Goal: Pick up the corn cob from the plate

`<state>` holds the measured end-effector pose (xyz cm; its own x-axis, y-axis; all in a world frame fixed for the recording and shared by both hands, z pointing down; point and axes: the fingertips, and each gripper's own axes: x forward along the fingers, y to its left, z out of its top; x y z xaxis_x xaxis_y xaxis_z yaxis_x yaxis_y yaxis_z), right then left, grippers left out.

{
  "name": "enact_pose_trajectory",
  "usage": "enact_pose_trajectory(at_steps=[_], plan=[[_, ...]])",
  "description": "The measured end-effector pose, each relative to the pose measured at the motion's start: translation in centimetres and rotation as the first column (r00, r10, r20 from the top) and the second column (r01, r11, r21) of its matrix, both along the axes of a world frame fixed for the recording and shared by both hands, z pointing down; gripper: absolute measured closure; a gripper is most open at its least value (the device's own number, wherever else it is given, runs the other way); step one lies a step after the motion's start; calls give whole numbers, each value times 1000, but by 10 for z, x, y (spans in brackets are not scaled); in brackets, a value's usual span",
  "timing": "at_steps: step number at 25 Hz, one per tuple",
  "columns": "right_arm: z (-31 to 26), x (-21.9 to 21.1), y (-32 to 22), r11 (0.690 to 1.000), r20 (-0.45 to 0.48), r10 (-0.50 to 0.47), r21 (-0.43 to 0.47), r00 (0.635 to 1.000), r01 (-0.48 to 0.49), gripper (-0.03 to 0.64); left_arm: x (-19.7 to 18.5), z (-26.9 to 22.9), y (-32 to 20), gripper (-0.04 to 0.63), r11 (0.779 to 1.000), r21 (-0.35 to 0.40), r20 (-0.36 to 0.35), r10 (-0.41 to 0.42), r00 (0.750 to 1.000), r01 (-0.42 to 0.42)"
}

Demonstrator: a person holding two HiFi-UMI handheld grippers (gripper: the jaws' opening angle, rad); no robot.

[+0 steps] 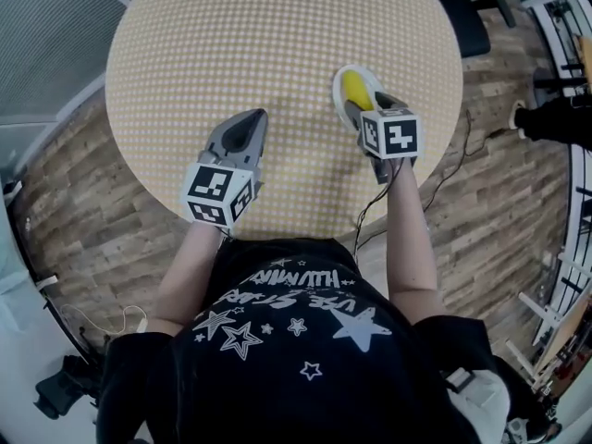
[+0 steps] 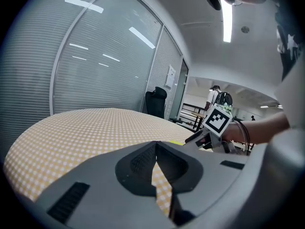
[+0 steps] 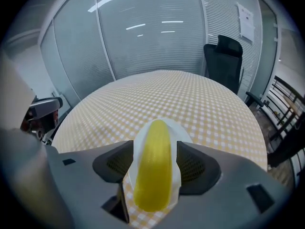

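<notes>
2 wide-apart right gripper jaws straddle the corn cob on its plate, 3 o'clock of bench centre; only that gripper's view shows side gaps. Left gripper closed, empty; open bench toward 12 o'clock.

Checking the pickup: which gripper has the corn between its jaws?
The right gripper: its open jaws flank the corn on the plate. The left gripper is shut, holding nothing.

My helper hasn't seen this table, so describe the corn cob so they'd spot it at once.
Find the round table in yellow-checked cloth. Towards its right side sits a white plate, and the corn cob lies on it: the only solid bright-yellow thing, between the open jaws of the right gripper.
</notes>
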<state>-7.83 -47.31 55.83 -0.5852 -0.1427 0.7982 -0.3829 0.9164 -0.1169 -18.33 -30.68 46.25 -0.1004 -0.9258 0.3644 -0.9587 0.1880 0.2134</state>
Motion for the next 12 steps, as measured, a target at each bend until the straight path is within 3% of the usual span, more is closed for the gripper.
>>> enact_pose_trajectory(at_steps=[12], plan=[[33, -12, -2, 997, -216, -74, -24, 974, 70, 353, -32, 22, -3, 589, 999, -24, -44, -25, 999, 24]])
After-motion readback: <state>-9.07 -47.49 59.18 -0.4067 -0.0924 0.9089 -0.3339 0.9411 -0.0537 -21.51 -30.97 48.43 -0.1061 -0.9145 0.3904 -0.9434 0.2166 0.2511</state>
